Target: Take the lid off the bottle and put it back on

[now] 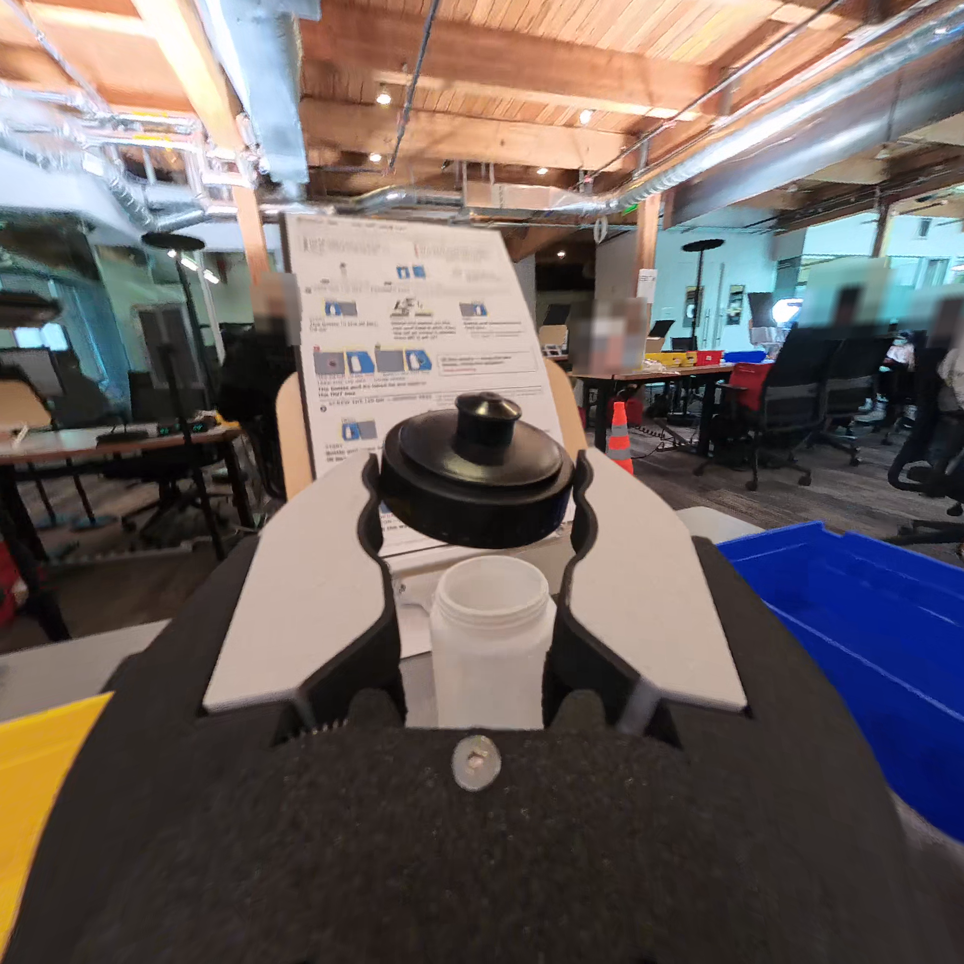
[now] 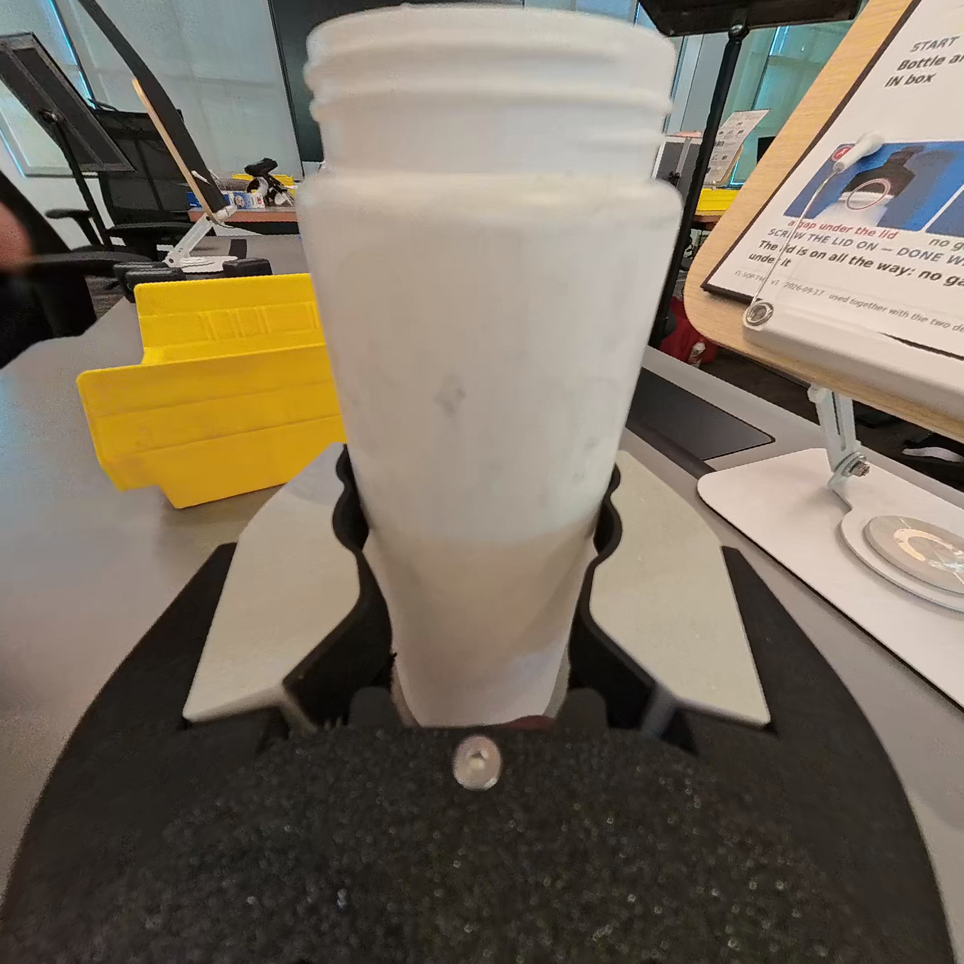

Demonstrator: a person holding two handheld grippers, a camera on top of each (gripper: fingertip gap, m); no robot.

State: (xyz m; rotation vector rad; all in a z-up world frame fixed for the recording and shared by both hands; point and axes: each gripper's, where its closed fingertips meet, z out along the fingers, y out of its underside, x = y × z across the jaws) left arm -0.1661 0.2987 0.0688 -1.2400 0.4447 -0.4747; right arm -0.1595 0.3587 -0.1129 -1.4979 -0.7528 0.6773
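Black screw lid [image 1: 474,480], held by rim in left gripper [image 1: 476,487], sat frame centre above open bottle neck. White plastic bottle [image 2: 482,334] filled frame centre, clamped low by right gripper [image 2: 477,514]. Looked light, empty, smooth; grip body firmly, lid by its edge.

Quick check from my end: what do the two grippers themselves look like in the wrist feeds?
Both look identical. The left gripper and right gripper each have a black, grainy foam-like body with a silver screw at centre, and two flat light-grey fingers edged by wavy black pads. No cables, markings or sleeves show.
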